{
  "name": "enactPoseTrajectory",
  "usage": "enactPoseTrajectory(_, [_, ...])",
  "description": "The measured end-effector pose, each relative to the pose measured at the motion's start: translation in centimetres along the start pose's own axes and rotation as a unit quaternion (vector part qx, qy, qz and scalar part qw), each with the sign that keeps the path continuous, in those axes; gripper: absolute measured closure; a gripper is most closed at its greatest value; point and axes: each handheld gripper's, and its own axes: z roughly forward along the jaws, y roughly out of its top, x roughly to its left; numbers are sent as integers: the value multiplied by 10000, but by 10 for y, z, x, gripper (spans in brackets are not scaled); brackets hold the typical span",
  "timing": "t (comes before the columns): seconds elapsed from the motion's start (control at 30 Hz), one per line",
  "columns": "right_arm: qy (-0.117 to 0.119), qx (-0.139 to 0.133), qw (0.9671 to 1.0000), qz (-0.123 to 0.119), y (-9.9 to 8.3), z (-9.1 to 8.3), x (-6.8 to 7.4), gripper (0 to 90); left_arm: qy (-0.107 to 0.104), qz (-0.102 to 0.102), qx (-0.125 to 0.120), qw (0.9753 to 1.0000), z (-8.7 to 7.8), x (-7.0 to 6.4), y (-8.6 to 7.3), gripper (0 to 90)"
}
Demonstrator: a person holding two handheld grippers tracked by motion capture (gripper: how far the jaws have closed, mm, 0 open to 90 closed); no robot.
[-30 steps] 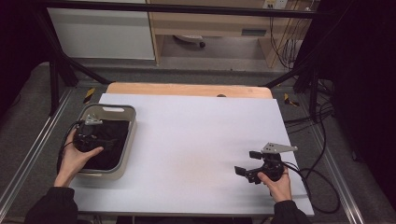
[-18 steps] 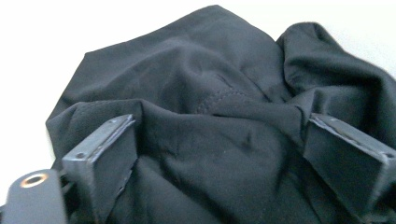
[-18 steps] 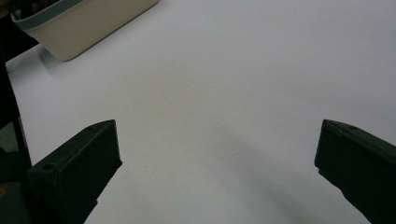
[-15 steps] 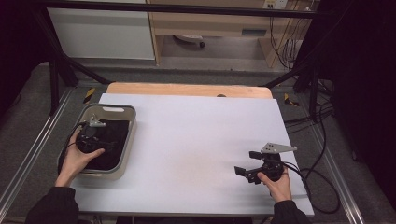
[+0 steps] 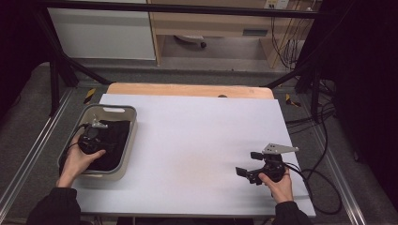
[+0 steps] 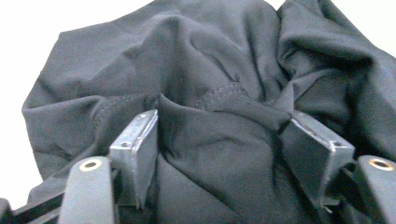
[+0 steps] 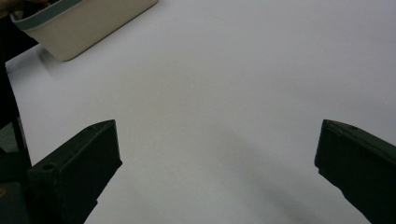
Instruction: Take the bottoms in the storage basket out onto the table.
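Jaws of the left gripper (image 6: 219, 135) stand apart and press down into black cloth (image 6: 210, 84), a raised fold with a stitched seam lying between them; they have not closed on it. Crumpled folds rise on every side of the tips and hide whatever lies beneath. In the high view the left gripper (image 5: 91, 138) sits inside the bin (image 5: 117, 110), a pale tub with a handle slot at its far wall, and the cloth (image 5: 115, 136) fills its bottom. The left hand (image 5: 77, 159) wraps the gripper's body, its wrist crossing the bin's near rim, and a cable loops beside it.

Jaws of the right gripper (image 7: 217, 154) are spread wide with nothing between them, just above the bare white table (image 7: 233, 70). A corner of the bin (image 7: 84, 23) shows far off in that view. From above, the right gripper (image 5: 256, 171) lies low near the table's near right corner, held by the right hand (image 5: 279, 183), well apart from the bin. Open table (image 5: 197, 140) lies between the two grippers. Cables trail off the right edge, and a wooden strip (image 5: 187, 90) runs along the far side.
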Motion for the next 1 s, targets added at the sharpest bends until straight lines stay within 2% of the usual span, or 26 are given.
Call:
enactPoseTrajectory(0.17, [1,2,10000,3,0,0,0,6,-101,28,6,9999,0,0,0,402])
enactPoseTrajectory(0.2, [-1,4,10000,10,0,0,0,6,-115,-51,-3,9999,0,-1,0,427])
enactPoseTrajectory(0.53, [-5,4,10000,10,0,0,0,6,-154,120,-28,9998,0,-4,0,649])
enactPoseTrajectory(0.73, [-5,8,10000,9,0,0,0,6,-134,73,-1,9999,-1,-4,1,696])
enactPoseTrajectory(1.0, [-30,15,10000,28,0,0,0,6,-128,19,-34,9999,-3,-4,3,715])
